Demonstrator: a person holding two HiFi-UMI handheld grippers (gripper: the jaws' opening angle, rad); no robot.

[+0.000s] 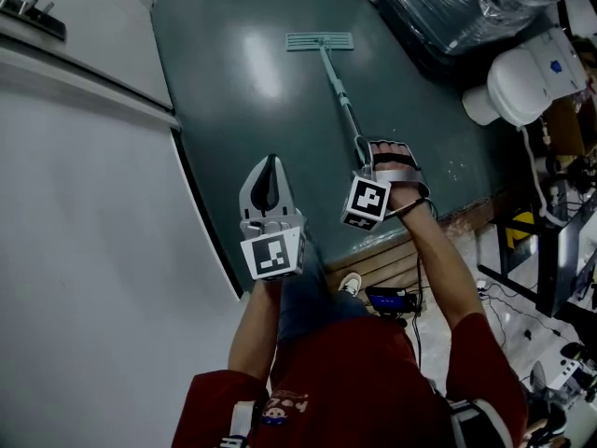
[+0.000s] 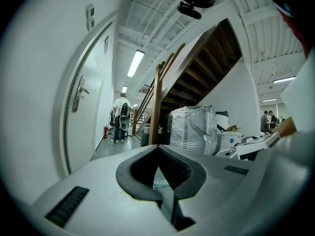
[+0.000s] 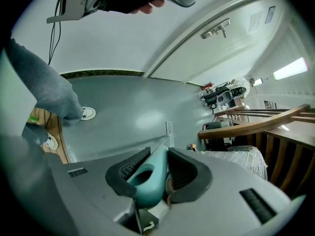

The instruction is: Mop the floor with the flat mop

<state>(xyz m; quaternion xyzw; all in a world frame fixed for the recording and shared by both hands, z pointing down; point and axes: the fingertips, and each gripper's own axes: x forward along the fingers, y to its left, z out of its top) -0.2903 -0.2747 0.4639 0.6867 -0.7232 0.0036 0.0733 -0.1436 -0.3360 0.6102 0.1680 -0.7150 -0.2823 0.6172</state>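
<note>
Right claw (image 3: 162,154): is gripping the teal end of the flat mop (image 1: 334,80), both jaws closing tight on it.
Left claw (image 2: 158,149): is hovering just left of the right claw, apart from the mop, jaws meeting at the tips and holding nothing.
Shoe (image 1: 351,285): is standing near, below the two claws.
Handle (image 1: 341,99): is slanting from the right claw away and leftward.
Mop head (image 1: 320,41): is lying flat on the dark green floor (image 1: 233,110), far from the person.
Door (image 1: 75,54): is standing shut along the left.
Wrapped bundle (image 1: 448,3): is sitting far right, beyond the mop head.
</note>
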